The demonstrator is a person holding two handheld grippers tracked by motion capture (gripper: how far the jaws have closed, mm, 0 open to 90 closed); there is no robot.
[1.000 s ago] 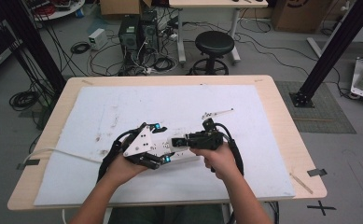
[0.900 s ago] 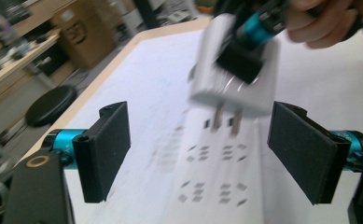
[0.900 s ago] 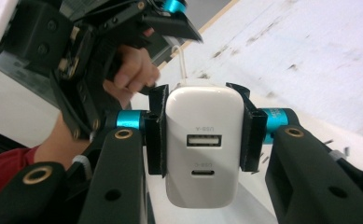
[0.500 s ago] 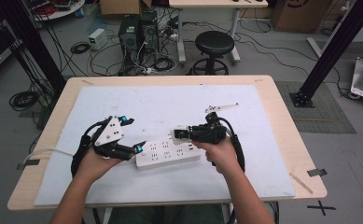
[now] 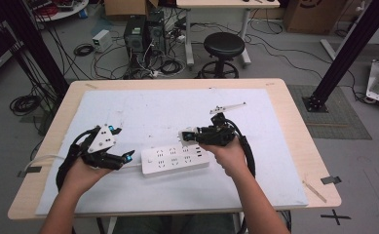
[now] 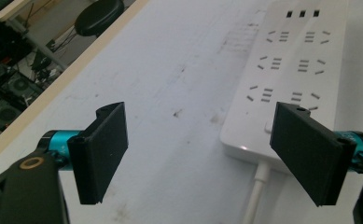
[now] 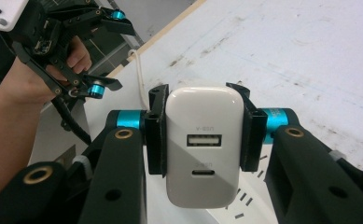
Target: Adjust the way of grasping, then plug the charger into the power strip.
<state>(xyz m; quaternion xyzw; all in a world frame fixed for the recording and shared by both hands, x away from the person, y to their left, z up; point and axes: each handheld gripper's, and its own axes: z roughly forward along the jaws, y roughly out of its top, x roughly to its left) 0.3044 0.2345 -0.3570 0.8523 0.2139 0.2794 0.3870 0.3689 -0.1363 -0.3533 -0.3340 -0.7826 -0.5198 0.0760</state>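
The power strip (image 5: 175, 160) lies flat on the white mat near the front middle of the table (image 5: 294, 141), its cord running off its left end toward the person's left side. A second ago both hands were bunched together right over it; now they have drawn apart, and the strip sits bare between them, sockets up.

On the left, the left gripper (image 5: 123, 158) has pulled back to the strip's cord end and hovers just off it, its fingers (image 6: 102, 144) spread wide with nothing between them. From its own camera the near corner of the strip and the white cord (image 6: 257, 186) show between the open fingers, so it looks ready to steady that end, though it touches nothing yet.

On the right, the right gripper (image 5: 187, 135) has lifted to just above the strip's far edge and is clamped on a white USB charger (image 7: 204, 145), held by its two sides with the port face toward the camera. The prongs are hidden, so I cannot tell how they line up with the sockets.

To my eye the parting of the hands means the setting-down is done and the plugging-in is next: the charger still has to come down onto a socket row while the strip is kept from sliding.
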